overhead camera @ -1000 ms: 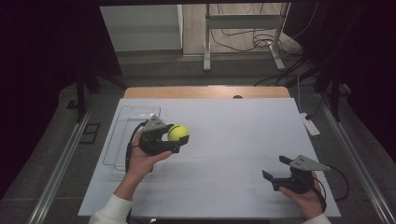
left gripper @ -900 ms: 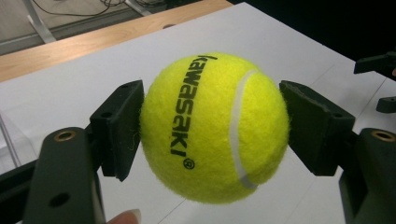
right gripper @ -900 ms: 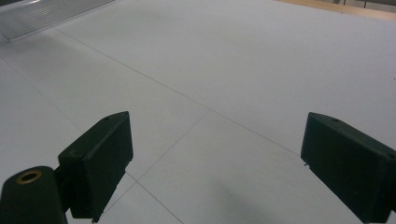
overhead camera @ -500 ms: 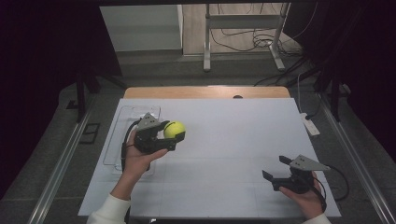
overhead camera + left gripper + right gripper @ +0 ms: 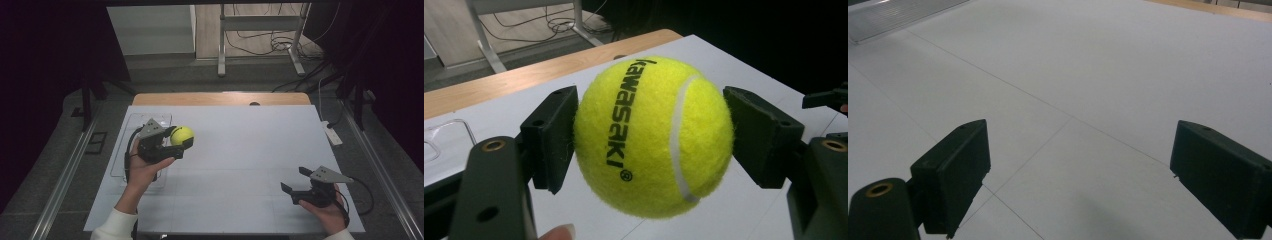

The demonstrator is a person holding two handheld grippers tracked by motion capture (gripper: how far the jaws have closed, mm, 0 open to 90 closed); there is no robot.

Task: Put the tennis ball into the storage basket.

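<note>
A yellow tennis ball (image 5: 182,135) (image 5: 654,136) with black lettering is clamped between the jaws of my left gripper (image 5: 176,141) (image 5: 651,137), held in the air over the left part of the white table (image 5: 250,150), beside a clear plastic tray (image 5: 131,131). Both black pads press on the ball's sides in the left gripper view. My right gripper (image 5: 296,181) (image 5: 1078,180) rests low near the table's front right, its jaws wide apart with nothing between them.
The clear tray lies along the table's left edge, partly under my left hand. A white power strip (image 5: 332,134) sits at the right edge. A wooden strip (image 5: 220,98) runs along the far side. Metal stand legs (image 5: 260,45) are beyond it.
My left hand has carried the ball slightly left and away from me, closer to the tray. The right gripper has stayed in place.
</note>
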